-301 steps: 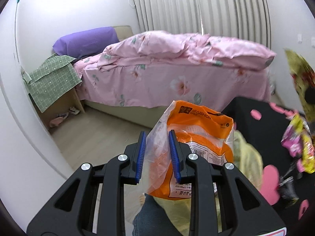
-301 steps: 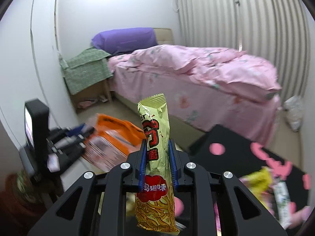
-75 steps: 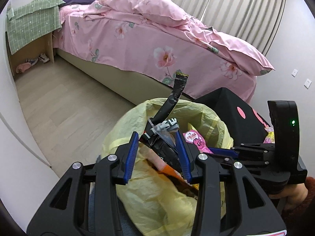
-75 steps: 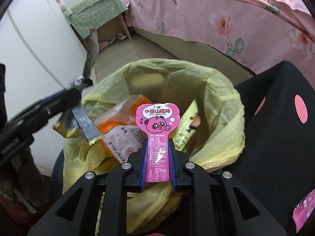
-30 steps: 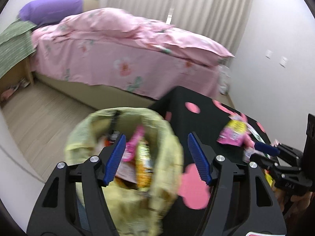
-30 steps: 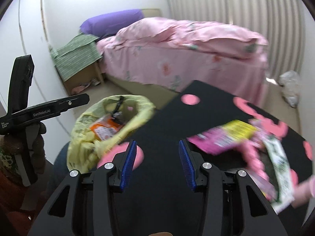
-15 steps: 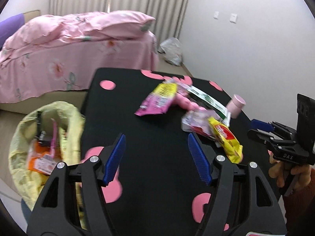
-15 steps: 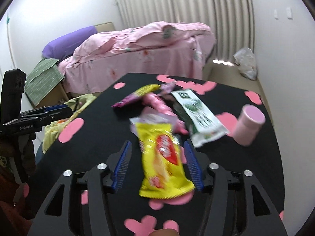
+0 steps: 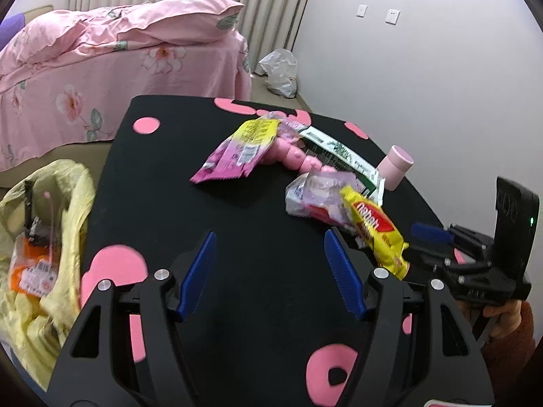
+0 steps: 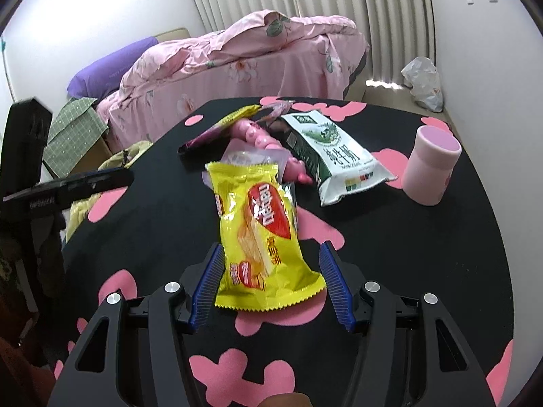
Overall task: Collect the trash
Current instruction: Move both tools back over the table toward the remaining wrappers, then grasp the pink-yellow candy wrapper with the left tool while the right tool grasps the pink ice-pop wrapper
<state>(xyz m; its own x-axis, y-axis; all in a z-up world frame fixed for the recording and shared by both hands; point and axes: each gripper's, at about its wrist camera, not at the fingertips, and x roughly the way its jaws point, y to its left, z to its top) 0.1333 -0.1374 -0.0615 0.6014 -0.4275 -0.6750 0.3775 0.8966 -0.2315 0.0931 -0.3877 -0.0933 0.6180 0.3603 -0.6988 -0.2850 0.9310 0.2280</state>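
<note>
Yellow plastic trash bag [image 9: 73, 203] hangs at the left edge of the black round table with pink blotches [image 9: 264, 210], with an orange packet [image 9: 32, 268] and other wrappers inside. Left gripper [image 9: 269, 273] hovers over bare tabletop, fingers released, gripping nothing. Mid-table: magenta-yellow snack wrapper [image 9: 237, 152], crumpled silver-lilac wrapper [image 9: 315, 193], green-white pouch [image 10: 334, 151], pink cylindrical cup [image 10: 431, 164]. Right gripper [image 10: 271, 279] has just been opening; its blue pads straddle the near end of the yellow wafer packet [image 10: 261, 234], which lies on the table unclamped.
</note>
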